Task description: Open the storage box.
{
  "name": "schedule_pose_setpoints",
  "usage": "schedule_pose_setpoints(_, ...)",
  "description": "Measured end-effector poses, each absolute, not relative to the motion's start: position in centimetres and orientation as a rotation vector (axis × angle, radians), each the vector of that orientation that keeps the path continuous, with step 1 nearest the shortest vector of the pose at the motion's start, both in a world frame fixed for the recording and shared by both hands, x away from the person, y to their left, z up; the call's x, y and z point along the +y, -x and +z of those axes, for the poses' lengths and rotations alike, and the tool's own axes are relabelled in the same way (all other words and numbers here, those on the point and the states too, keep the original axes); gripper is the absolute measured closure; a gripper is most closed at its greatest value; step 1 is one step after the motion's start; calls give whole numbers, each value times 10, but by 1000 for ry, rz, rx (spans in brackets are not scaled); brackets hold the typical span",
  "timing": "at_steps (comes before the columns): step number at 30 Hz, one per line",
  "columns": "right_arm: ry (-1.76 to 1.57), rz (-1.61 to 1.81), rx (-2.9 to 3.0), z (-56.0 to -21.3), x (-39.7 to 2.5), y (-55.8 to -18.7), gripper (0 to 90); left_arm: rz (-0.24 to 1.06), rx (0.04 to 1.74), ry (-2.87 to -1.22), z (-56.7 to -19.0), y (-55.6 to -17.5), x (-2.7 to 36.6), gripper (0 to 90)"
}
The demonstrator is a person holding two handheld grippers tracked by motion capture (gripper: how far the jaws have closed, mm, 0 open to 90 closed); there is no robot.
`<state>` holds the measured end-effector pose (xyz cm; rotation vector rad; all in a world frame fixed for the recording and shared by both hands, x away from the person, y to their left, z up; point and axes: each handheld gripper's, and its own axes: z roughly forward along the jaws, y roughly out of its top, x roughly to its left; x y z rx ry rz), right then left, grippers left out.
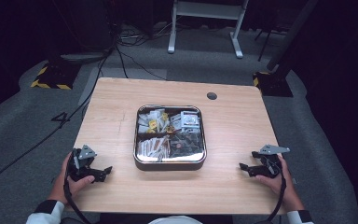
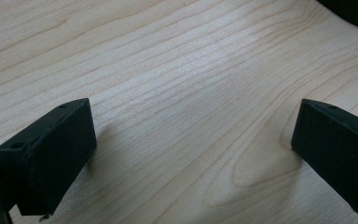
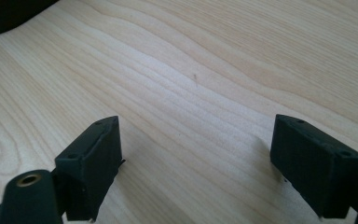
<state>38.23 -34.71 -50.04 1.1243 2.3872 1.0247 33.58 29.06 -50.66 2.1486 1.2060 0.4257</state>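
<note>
Resting on table (image 1: 112, 112) | left gripper (image 1: 103, 173) and right gripper (image 1: 244, 168) fingers wide, empty | tray (image 1: 169, 164) between, well apart

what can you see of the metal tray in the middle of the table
The square, shiny metal tray with rounded corners sits flat at the centre of the light wooden table, apart from both tools. Dividers split it into compartments, all holding small packets: pale and yellow ones at the back, brownish sticks front left, darker ones front right. What they are is too small to tell.
</note>
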Motion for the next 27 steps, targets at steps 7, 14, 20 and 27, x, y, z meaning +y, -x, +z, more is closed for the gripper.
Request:
schedule_pose_setpoints(7, -1086, 1067, 2385, -488, -340, -389, 217, 422, 1198, -2152, -507, -336, 291, 0)
schedule_pose_setpoints(14, -1005, 1106, 2398, -468, -323, -399, 240, 424, 1200, -2152, -507, -336, 291, 1)
schedule_pose_setpoints(20, -929, 1116, 2413, -453, -301, -408, 242, 427, 1205, -2147, -507, -335, 291, 3)
schedule_pose_setpoints(27, -851, 1128, 2428, -438, -277, -419, 253, 429, 1207, -2145, -507, -335, 291, 3)
